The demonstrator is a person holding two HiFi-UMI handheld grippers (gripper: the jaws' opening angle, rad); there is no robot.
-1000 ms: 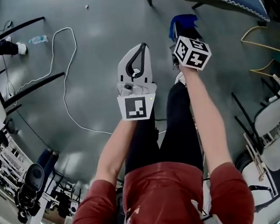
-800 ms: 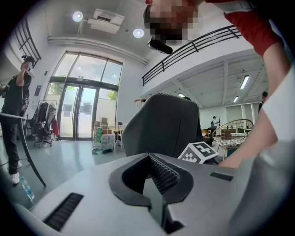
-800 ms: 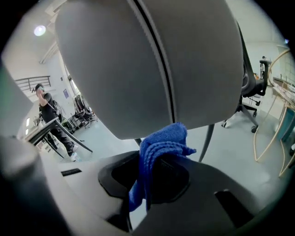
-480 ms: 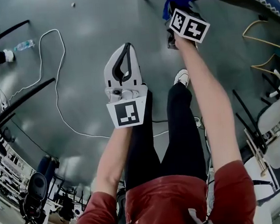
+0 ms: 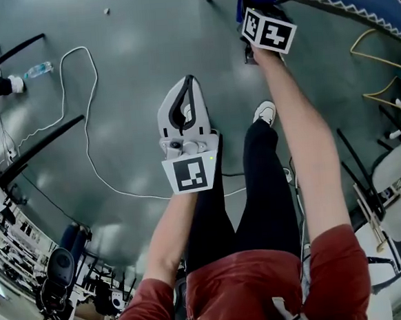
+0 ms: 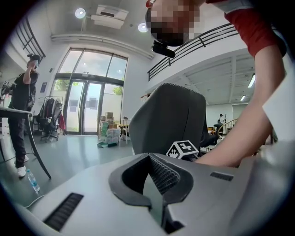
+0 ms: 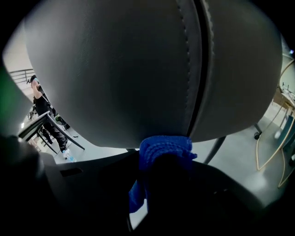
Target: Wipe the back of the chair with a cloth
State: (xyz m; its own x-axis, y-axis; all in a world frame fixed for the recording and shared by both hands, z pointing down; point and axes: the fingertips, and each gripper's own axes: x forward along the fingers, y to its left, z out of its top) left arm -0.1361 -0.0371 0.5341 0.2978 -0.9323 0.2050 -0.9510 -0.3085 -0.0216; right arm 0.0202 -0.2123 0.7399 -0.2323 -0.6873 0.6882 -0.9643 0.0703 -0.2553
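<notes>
**Left gripper** [image 5: 189, 88] is held out over the floor, jaws closed tight w/ nothing between them, well apart from the chair. To its right, the right gripper [image 7: 163, 163] is clenched on a blue cloth [image 7: 162, 146]. The cloth is bunched over the jaw tips & sits up against the rounded edge of the chair back [image 7: 138, 69], just left of a stitched seam [image 7: 196, 69].

In the left gripper view, the dark grey chair back stands upright beyond the jaws. The right gripper's marker cube [image 6: 183, 150] is low in front of it & the person's right forearm [image 6: 230, 152] reaches in. In the head view that arm is stretched fwd, w/ the cube at top of frame.

**Floor** [image 5: 129, 44] is glossy grey. On it, left to right, are a water bottle [image 5: 38, 68], a white cable [image 5: 90, 123] looping across & the person's white shoe [image 5: 264, 111].

**Room** is a bright hall w/ another person [image 6: 20, 106] standing far left by a black table [image 6: 18, 113]. Tall glass doors [image 6: 87, 106] are behind & a mezzanine railing [image 6: 198, 39] runs above.
</notes>
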